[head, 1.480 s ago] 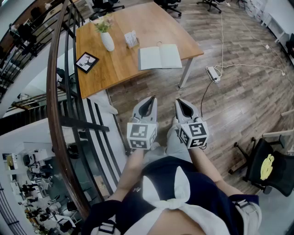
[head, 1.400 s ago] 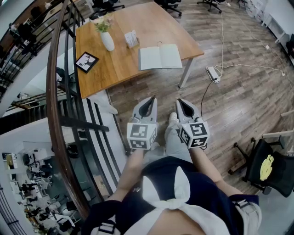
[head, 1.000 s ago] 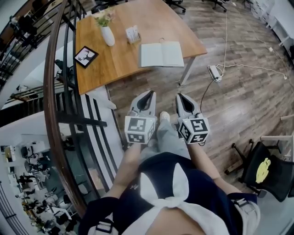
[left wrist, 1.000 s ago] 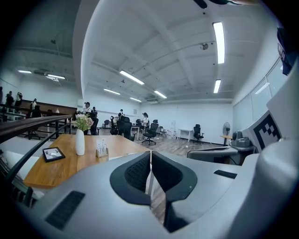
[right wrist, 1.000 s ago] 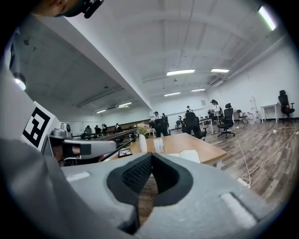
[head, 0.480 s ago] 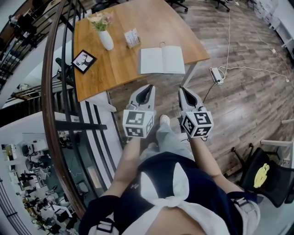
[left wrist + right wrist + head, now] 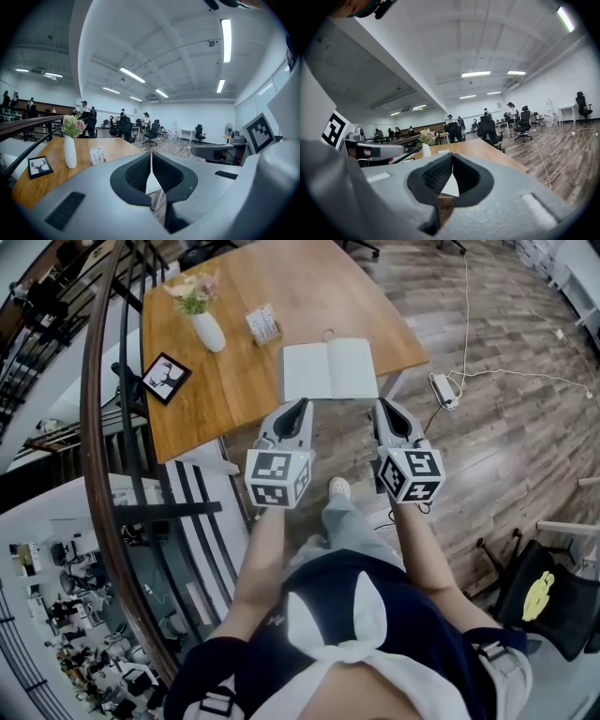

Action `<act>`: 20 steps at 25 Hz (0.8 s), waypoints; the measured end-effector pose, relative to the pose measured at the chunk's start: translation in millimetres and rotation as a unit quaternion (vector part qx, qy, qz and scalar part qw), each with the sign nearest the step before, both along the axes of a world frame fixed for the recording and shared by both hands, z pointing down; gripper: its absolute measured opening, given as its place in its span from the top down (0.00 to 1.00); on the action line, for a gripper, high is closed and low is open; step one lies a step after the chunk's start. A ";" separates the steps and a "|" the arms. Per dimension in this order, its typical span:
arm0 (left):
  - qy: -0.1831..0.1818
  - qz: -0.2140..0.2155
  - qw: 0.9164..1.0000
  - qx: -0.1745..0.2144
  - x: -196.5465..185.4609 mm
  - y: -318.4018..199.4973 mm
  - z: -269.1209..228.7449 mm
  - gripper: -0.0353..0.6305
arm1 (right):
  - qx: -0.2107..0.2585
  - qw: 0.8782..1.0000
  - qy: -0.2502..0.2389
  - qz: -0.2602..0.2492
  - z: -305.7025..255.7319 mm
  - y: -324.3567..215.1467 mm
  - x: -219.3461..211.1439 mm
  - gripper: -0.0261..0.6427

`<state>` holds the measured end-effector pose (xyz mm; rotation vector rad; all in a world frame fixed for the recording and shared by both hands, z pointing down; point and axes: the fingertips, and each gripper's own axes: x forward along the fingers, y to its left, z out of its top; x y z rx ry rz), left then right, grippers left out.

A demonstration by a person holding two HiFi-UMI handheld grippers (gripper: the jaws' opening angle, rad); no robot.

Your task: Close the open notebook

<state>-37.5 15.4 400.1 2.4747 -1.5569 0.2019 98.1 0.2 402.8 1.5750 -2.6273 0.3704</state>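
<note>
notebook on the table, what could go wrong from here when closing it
1. The open notebook lies close to the near edge of the table. Both the left gripper and the right gripper are shut, so a nudge may slide the whole book rather than fold one half over.
2. The power strip and its cable lie on the floor by the table leg, a possible trip hazard.

The notebook (image 7: 330, 370) lies on the table (image 7: 309, 287), vase (image 7: 207, 331) to its left
</note>
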 end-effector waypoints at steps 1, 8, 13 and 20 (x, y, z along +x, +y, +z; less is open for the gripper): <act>0.001 0.001 1.000 -0.001 0.6 -4.4 0.6 0.91 | -0.003 1.000 -0.005 0.003 1.7 -4.0 1.9 0.96; 0.011 0.000 1.000 -0.006 -1.0 -32.1 11.6 0.91 | -0.041 0.999 -0.034 0.011 28.0 -32.5 9.1 0.86; 0.014 -0.006 1.000 -0.022 -5.0 -54.3 25.1 0.91 | -0.073 0.996 -0.044 0.012 48.1 -56.4 14.7 0.73; 0.002 -0.008 0.999 -0.038 -1.3 -85.9 41.5 0.91 | -0.099 0.994 -0.039 0.004 67.2 -88.6 19.8 0.69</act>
